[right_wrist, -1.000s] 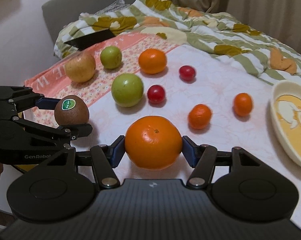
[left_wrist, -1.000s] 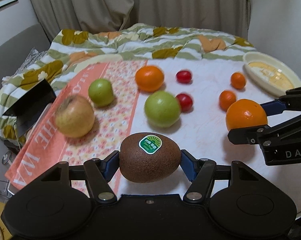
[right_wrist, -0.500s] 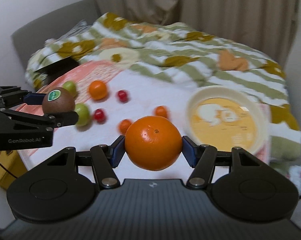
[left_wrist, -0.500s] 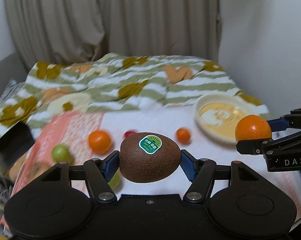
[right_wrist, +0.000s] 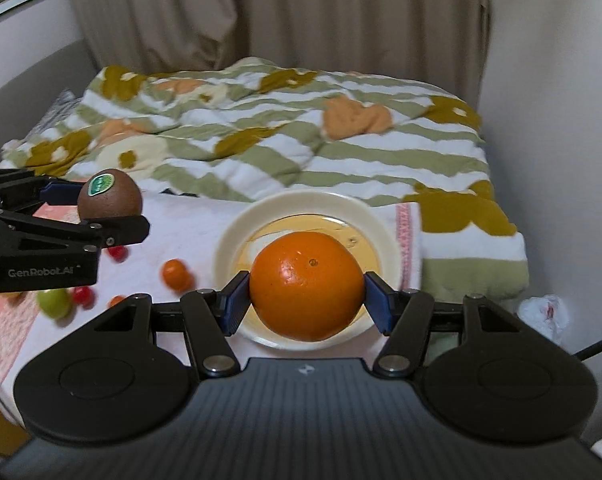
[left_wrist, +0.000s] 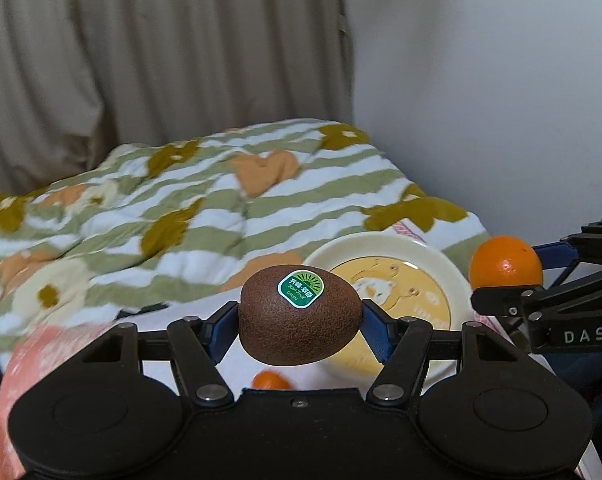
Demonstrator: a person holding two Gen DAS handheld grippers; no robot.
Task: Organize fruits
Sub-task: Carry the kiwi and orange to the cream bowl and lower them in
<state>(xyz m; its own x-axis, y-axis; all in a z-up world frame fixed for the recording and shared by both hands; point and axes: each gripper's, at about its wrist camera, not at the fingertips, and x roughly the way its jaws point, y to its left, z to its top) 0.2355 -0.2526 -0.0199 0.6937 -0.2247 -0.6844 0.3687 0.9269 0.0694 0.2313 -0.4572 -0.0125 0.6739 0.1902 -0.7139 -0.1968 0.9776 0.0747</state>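
My left gripper (left_wrist: 299, 322) is shut on a brown kiwi (left_wrist: 299, 316) with a green sticker, held in the air left of the cream plate (left_wrist: 441, 264). My right gripper (right_wrist: 306, 300) is shut on a large orange (right_wrist: 306, 285), held over the plate (right_wrist: 229, 236). The kiwi (right_wrist: 109, 199) and left gripper show at the left of the right wrist view. The orange (left_wrist: 506, 262) shows at the right of the left wrist view, at the plate's right edge.
A small orange (right_wrist: 176, 273), red tomatoes (right_wrist: 117, 253) and a green fruit (right_wrist: 53, 303) lie on the white cloth left of the plate. A striped green quilt (right_wrist: 301, 140) is bunched behind. Curtain and wall stand beyond; a white wall is close on the right.
Both grippers have lifted and swung right with their fruit, away from the fruits on the cloth and toward the plate. The orange now hangs over the plate.
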